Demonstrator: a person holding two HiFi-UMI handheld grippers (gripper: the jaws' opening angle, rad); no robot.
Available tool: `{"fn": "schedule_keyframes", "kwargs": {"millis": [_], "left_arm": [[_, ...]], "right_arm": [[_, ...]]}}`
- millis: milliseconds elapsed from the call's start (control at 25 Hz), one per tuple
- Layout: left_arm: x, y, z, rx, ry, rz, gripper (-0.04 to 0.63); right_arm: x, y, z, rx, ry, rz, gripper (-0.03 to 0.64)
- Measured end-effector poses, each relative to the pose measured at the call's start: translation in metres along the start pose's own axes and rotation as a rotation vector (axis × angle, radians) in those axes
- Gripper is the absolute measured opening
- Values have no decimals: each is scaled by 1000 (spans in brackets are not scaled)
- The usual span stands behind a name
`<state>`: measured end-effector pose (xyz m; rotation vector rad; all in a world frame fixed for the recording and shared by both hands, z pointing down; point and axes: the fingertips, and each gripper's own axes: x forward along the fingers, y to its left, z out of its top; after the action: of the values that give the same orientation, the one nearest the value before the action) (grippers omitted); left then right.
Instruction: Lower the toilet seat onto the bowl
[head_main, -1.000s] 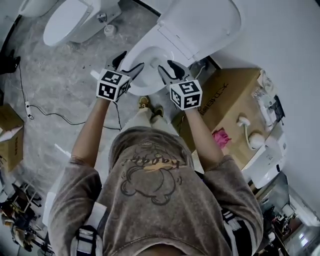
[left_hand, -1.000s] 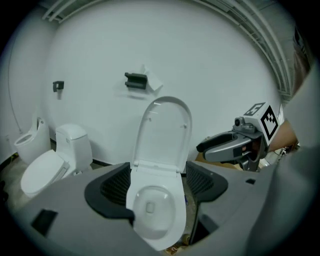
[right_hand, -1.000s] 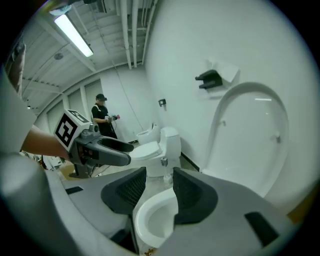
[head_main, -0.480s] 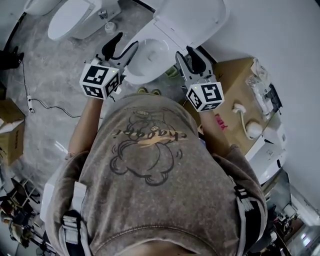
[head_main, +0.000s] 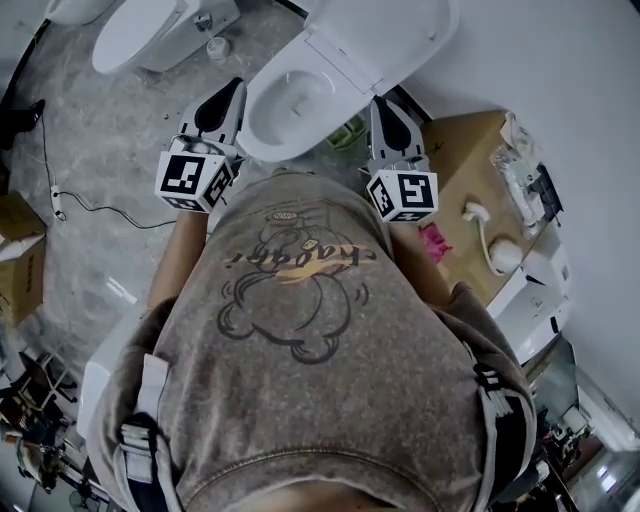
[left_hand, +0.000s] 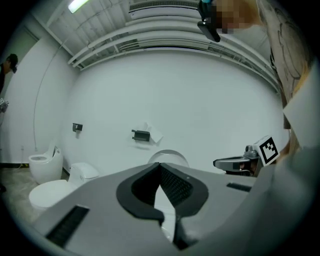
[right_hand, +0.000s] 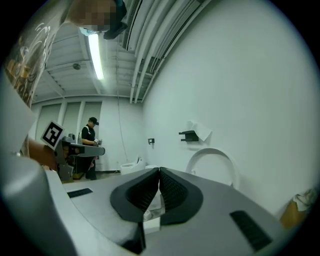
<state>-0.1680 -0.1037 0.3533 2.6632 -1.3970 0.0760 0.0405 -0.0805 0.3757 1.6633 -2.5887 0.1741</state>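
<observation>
The white toilet bowl (head_main: 290, 105) stands open below me, with its seat and lid (head_main: 385, 40) raised against the wall. My left gripper (head_main: 235, 88) hangs left of the bowl and my right gripper (head_main: 380, 103) right of it, both apart from the toilet. Their jaws have just been closing and are now shut with nothing between them. In the left gripper view the shut left gripper (left_hand: 160, 165) points level at the raised seat (left_hand: 169, 155). In the right gripper view the shut right gripper (right_hand: 159, 170) has the seat ring (right_hand: 212, 157) to its right.
A second toilet (head_main: 140, 35) stands at the far left. A cardboard box (head_main: 470, 150) with white fittings (head_main: 500, 255) is right of the bowl. Another box (head_main: 20, 270) and a cable (head_main: 90, 215) lie on the floor at left. A person (right_hand: 90, 145) stands far off.
Both grippers have risen and drawn back from over the bowl to either side of it. Their jaws went from open to shut, with nothing taken hold of.
</observation>
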Motion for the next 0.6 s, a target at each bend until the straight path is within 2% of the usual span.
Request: {"fn": "schedule_keyframes", "kwargs": {"millis": [280, 600], "left_arm": [[5, 5, -41, -19, 29, 37, 9], [2, 5, -38, -44, 26, 54, 9]], "right_arm": [[15, -5, -23, 46, 30, 5, 29], [17, 2, -34, 58, 58, 37, 28]]}}
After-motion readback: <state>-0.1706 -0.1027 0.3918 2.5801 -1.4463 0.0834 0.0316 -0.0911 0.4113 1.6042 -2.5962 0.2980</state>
